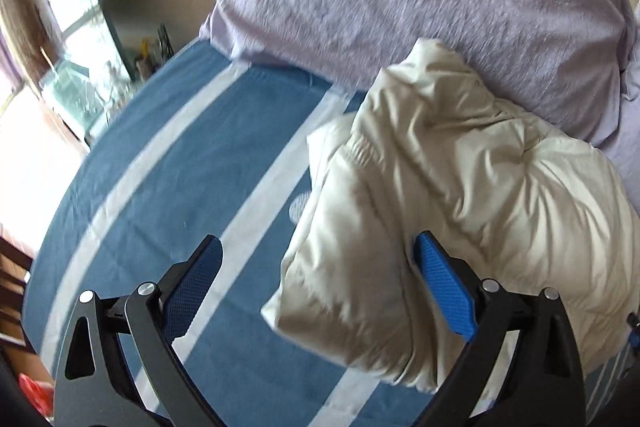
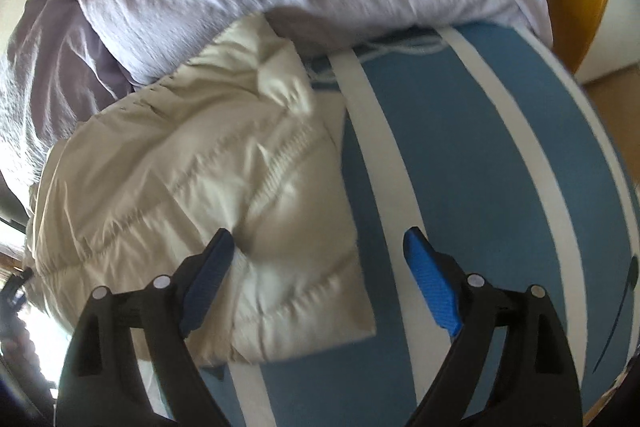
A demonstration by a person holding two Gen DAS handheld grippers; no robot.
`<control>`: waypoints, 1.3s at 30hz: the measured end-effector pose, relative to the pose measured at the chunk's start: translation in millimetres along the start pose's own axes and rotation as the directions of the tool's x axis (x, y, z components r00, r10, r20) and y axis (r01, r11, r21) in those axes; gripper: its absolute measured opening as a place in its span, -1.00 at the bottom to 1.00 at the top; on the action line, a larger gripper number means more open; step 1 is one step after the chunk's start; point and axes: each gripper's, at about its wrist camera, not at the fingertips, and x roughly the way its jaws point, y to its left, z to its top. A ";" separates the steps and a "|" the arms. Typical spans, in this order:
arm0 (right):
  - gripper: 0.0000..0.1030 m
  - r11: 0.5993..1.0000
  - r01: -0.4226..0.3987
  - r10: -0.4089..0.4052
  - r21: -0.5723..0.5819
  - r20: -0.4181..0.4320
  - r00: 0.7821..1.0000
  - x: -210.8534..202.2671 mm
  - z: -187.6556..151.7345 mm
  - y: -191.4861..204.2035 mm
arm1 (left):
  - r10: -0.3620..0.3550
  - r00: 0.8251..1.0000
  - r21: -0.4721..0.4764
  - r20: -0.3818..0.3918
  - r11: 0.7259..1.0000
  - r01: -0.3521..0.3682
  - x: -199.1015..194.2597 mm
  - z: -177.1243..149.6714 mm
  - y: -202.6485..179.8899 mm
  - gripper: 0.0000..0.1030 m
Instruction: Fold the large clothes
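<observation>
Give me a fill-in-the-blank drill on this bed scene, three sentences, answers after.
1. The puffy jacket lying folded on the bed is ___ in colour.
2. The sheet under it is blue with ___ stripes.
3. The jaws of both the left gripper and the right gripper stand ___.

Answers: cream; white; open

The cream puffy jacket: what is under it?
The cream puffy jacket lies on the blue sheet with white stripes. Anything beneath its bulk is covered.

Both grippers point steeply downward. The left gripper (image 1: pixel 318 247) has its jaws spread wide with nothing clamped; the right gripper (image 2: pixel 319 241) likewise stands wide apart, gripping nothing.
</observation>
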 end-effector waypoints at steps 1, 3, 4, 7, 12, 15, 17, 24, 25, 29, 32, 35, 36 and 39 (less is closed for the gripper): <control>0.69 1.000 -0.011 0.011 0.012 -0.010 1.000 1.5 -1.3 -3.5 | -0.010 1.000 -0.011 -0.007 1.000 0.010 -0.6 -2.4 1.6 0.90; 0.69 0.997 -0.057 0.058 0.053 -0.033 0.998 5.3 -5.6 -12.0 | -0.044 0.999 -0.050 -0.029 0.998 0.043 3.7 -6.2 6.4 0.90; 0.69 0.995 -0.071 0.073 0.066 -0.037 0.997 6.6 -6.5 -15.2 | -0.057 0.998 -0.066 -0.037 0.996 0.055 3.6 -8.2 6.8 0.90; 0.69 0.983 -0.139 0.147 0.122 -0.063 0.987 14.4 -15.7 -23.4 | -0.112 0.991 -0.151 -0.068 0.983 0.101 9.6 -12.3 9.1 0.90; 0.48 0.967 -0.196 0.210 0.163 -0.071 0.975 22.1 -27.2 -22.4 | -0.203 0.976 -0.268 -0.077 0.947 0.176 17.8 -21.1 11.9 0.63; 0.08 0.949 -0.247 0.261 0.197 -0.049 0.964 20.3 -32.6 -20.9 | -0.243 0.968 -0.291 -0.054 0.932 0.218 16.2 -20.8 7.6 0.23; -0.16 0.947 -0.255 0.266 0.195 -0.033 0.963 17.3 -35.8 -18.2 | -0.237 0.971 -0.281 -0.036 0.935 0.218 11.8 -20.3 3.4 0.00; -0.55 0.938 -0.282 0.279 0.200 0.042 0.959 -7.5 -41.7 -8.2 | -0.262 0.964 -0.257 0.045 0.929 0.265 -24.8 -29.5 -5.7 -0.45; -0.56 0.938 -0.288 0.282 0.191 0.056 0.958 -13.7 -45.0 -5.6 | -0.269 0.962 -0.249 0.055 0.929 0.274 -30.2 -30.7 -4.2 -0.46; -0.57 0.942 -0.292 0.285 0.163 0.065 0.956 -28.8 -58.5 1.5 | -0.267 0.961 -0.212 0.073 0.937 0.276 -45.2 -38.4 6.7 -0.47; -0.57 0.946 -0.288 0.283 0.150 0.060 0.957 -33.7 -77.4 4.3 | -0.258 0.963 -0.192 0.070 0.944 0.267 -52.8 -52.2 20.5 -0.47; -0.57 0.942 -0.295 0.289 0.156 0.063 0.955 -40.0 -99.5 4.3 | -0.257 0.964 -0.185 0.070 0.946 0.265 -59.3 -67.5 35.9 -0.47; -0.57 0.942 -0.296 0.289 0.157 0.065 0.955 -43.6 -106.4 3.7 | -0.258 0.963 -0.186 0.070 0.945 0.267 -61.2 -72.1 40.1 -0.47; -0.57 0.941 -0.300 0.293 0.158 0.069 0.954 -49.3 -123.4 2.0 | -0.262 0.962 -0.189 0.072 0.944 0.271 -69.5 -89.0 55.1 -0.47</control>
